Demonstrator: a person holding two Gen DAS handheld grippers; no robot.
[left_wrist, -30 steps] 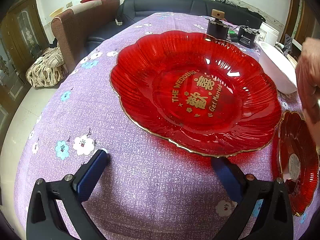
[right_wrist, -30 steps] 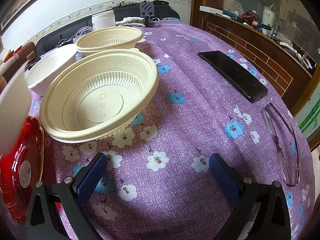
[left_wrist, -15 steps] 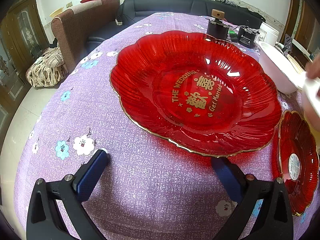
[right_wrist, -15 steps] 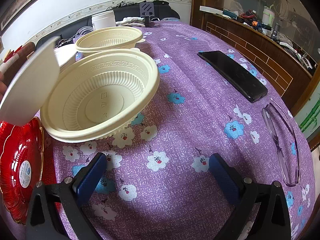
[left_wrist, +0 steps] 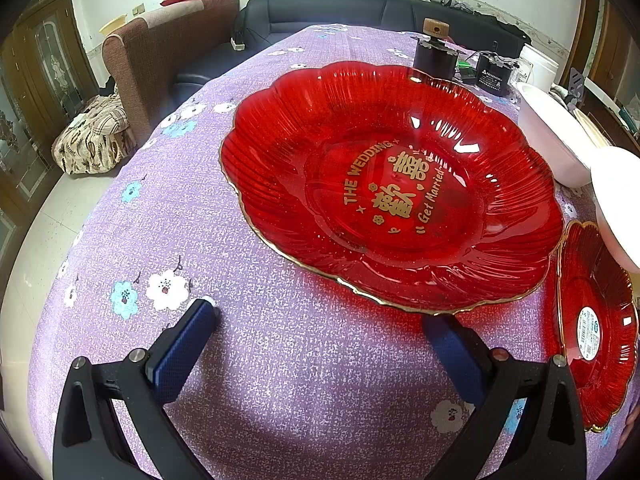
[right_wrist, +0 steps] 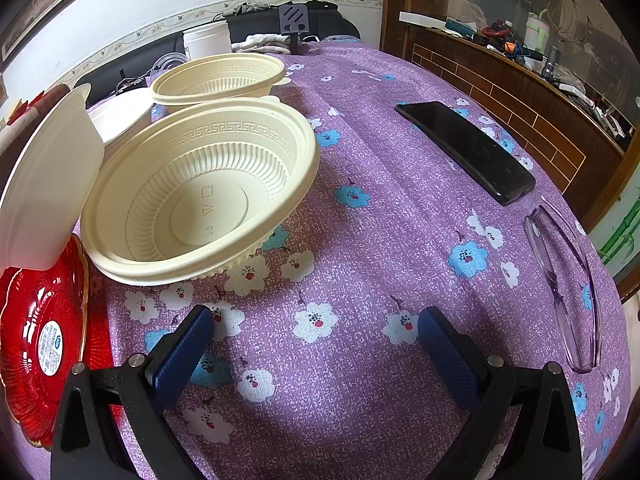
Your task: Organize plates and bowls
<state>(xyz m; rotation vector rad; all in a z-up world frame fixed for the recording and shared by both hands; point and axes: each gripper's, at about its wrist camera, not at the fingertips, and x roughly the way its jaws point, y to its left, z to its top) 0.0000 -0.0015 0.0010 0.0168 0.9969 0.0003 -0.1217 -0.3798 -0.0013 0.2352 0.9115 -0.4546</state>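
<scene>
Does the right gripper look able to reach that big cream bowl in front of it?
Probably yes. The right gripper is open, and only bare tablecloth lies between it and the cream bowl's near rim.

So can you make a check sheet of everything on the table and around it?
Surface: table under a purple flowered cloth.
Job's things: big red plate with gold lettering; small red plate beside it; two cream bowls; white bowl on the table; another white bowl tilted in the air above the small red plate, holder not visible.
Clutter: phone, clear glasses, white tub, two black boxes.
Grippers: left gripper and right gripper both open, holding nothing.
Cables: wires by the black boxes.
Surroundings: dark sofa, brown armchair, wooden counter.
</scene>
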